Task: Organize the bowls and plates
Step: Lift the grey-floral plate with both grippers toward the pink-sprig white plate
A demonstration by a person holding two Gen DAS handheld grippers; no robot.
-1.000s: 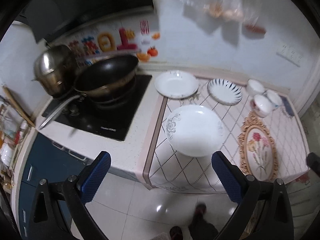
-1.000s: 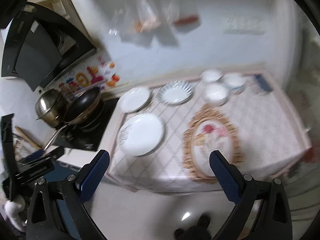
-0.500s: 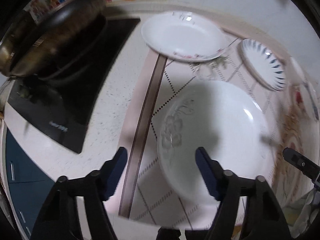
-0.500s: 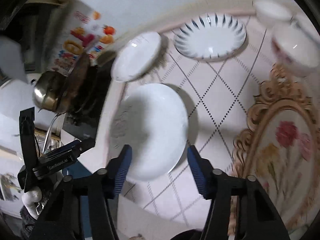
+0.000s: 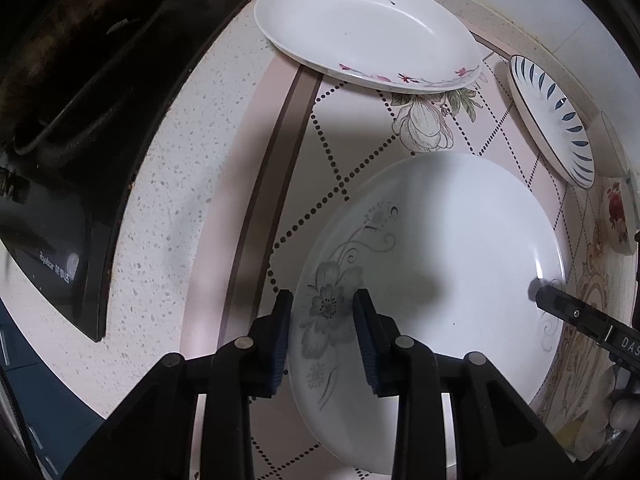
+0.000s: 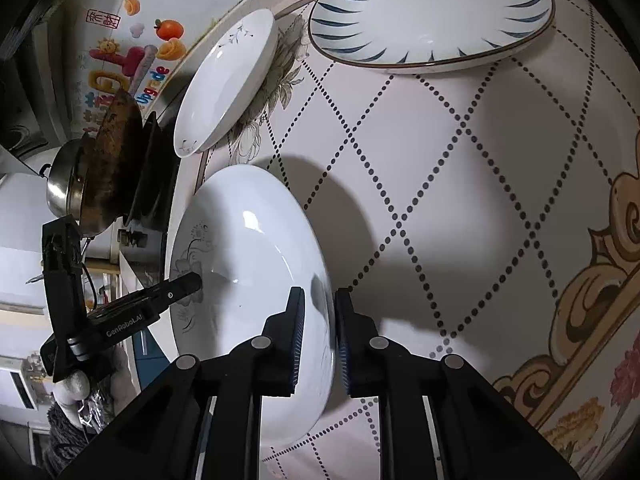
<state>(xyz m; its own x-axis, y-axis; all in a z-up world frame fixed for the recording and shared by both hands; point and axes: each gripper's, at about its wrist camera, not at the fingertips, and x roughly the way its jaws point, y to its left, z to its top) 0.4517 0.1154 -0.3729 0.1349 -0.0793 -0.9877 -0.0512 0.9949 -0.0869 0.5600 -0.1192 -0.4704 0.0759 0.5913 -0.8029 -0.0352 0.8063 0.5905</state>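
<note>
A large white plate with a grey flower print lies on the pink diamond-pattern cloth. My left gripper points straight down over the plate's left rim, one finger outside the edge and one over the flower. Its jaws are closing, with a gap still showing. My right gripper is closing on the opposite rim of the same plate, and its pads pinch that rim. Behind lie a white plate with pink sprigs and a blue-striped plate.
A dark wok sits on the black stove to the left, with a steel pot behind it. A gold-framed flower mat covers the right side. A rose-printed bowl stands far right. A gloved hand holds the left gripper.
Both grippers came down from high above the counter to the large plate. Their jaws narrowed from wide open to close around its opposite rims.
</note>
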